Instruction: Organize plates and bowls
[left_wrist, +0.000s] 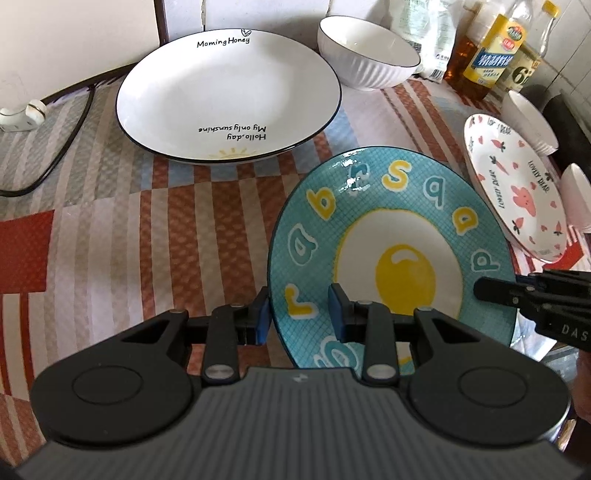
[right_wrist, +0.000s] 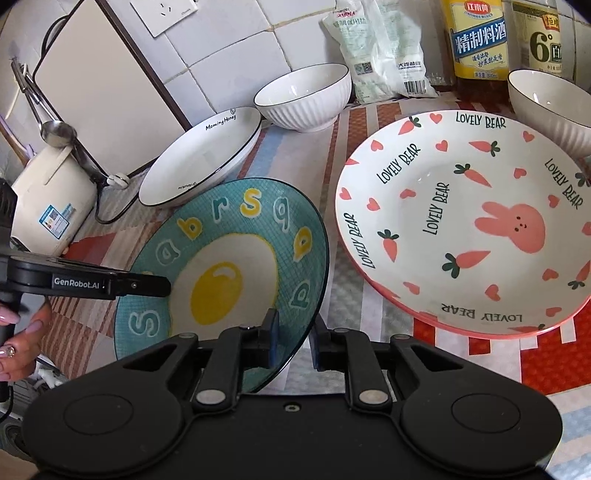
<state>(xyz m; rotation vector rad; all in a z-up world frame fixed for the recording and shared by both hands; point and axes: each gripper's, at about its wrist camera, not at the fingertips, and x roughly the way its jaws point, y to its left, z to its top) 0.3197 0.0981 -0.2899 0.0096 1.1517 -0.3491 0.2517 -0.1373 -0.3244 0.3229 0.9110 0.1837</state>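
Observation:
A teal plate with an egg picture and letters (left_wrist: 391, 236) is tilted up off the cloth, held by both grippers. My left gripper (left_wrist: 301, 314) straddles its left rim, one pad on each face. My right gripper (right_wrist: 293, 338) straddles its right rim (right_wrist: 314, 258) the same way. A gap shows between pads and plate in both views, so the grip is unclear. A white "Morning Honey" plate (left_wrist: 229, 96) lies behind. A pink "Lovely Bear" plate (right_wrist: 461, 221) lies to the right. A white ribbed bowl (left_wrist: 365, 55) stands at the back.
Another white bowl (right_wrist: 546, 107) stands behind the pink plate, with more white bowls at the right edge (left_wrist: 576, 195). Oil and vinegar bottles (right_wrist: 476, 40) and a salt bag (right_wrist: 380, 51) line the tiled wall. A rice cooker (right_wrist: 51, 199) and its black cord (left_wrist: 66, 140) are at the left.

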